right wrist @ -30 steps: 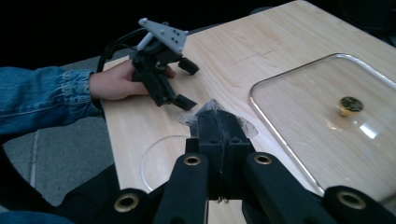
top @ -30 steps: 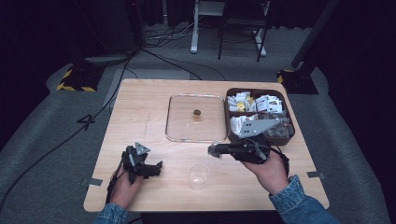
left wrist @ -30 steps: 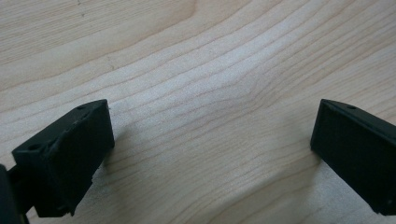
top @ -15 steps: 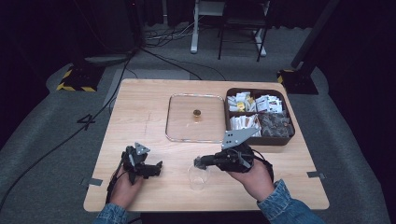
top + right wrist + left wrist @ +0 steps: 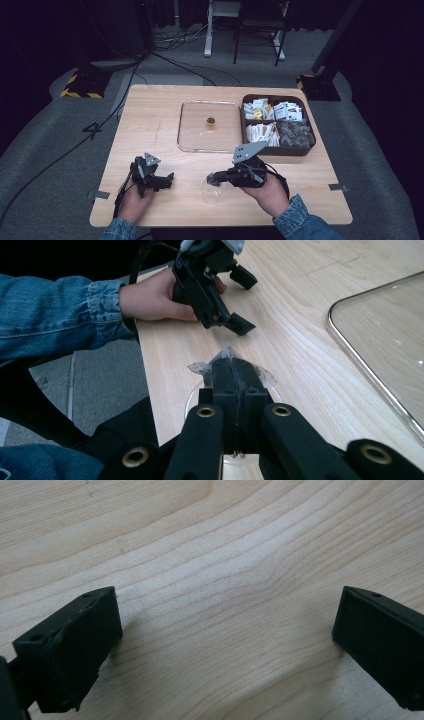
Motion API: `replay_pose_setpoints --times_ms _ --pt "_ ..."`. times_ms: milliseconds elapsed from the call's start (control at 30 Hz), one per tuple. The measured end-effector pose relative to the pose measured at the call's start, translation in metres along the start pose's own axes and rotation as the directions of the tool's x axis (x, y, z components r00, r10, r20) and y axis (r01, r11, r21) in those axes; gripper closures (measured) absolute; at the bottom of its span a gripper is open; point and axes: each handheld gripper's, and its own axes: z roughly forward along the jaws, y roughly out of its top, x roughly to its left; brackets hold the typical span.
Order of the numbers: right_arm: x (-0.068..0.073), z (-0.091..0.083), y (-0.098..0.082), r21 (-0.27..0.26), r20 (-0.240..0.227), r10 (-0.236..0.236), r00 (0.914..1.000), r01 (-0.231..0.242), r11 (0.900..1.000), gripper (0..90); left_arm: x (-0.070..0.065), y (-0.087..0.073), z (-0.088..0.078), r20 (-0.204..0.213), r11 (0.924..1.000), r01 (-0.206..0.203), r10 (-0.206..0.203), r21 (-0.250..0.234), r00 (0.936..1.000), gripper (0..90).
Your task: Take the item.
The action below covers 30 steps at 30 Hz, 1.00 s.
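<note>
While the left tool (image 5: 165, 179) is rested wide apart and empty on the desk (image 5: 150, 115), a small packet (image 5: 231, 361) is pinched in the closed right tool (image 5: 214, 177) over a clear cup (image 5: 211, 191).

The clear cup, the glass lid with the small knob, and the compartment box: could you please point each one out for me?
clear cup (image 5: 211, 192): high view, on its side wall below the right gripper.
glass lid (image 5: 195, 131): high view, on bare glass left of its knob.
compartment box (image 5: 276, 150): high view, on its dark front wall.
</note>
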Motion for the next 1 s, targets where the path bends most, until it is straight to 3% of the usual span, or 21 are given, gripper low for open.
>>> replay_pose_setpoints --times_ms 567,667,733,767,800,833,1000 --pt "-0.007 0.026 -0.012 0.078 -0.012 0.02 0.9997 -0.019 0.997 89.8 0.0 0.0 0.0 0.0 1.0 0.0 0.0 0.0 1.0 0.0" --pt "-0.008 0.029 -0.014 0.095 -0.01 0.018 0.9998 -0.017 0.995 82.4 0.0 0.0 0.0 0.0 1.0 0.0 0.0 0.0 1.0 0.0" --pt "-0.007 0.031 -0.015 0.083 0.002 0.01 0.9999 -0.01 0.997 65.9 0.0 0.0 0.0 0.0 1.0 0.001 -0.001 0.0 1.0 0.0" --pt "-0.007 0.032 -0.015 0.067 -0.006 0.015 0.9999 -0.014 0.998 59.9 0.0 0.0 0.0 0.0 1.0 0.001 -0.001 0.0 1.0 0.0" --pt "-0.007 0.032 -0.015 0.067 -0.006 0.015 0.9999 -0.014 0.998 59.9 0.0 0.0 0.0 0.0 1.0 0.001 -0.001 0.0 1.0 0.0" --pt "-0.007 0.032 -0.014 0.05 0.001 0.017 0.9999 -0.017 0.999 51.3 0.0 0.0 0.0 0.001 1.0 0.002 -0.002 0.0 1.0 0.0" --pt "-0.008 0.031 -0.013 0.038 0.014 0.022 0.9996 -0.023 0.999 45.5 0.0 0.0 0.0 0.001 1.0 0.002 -0.002 0.0 1.0 0.0"
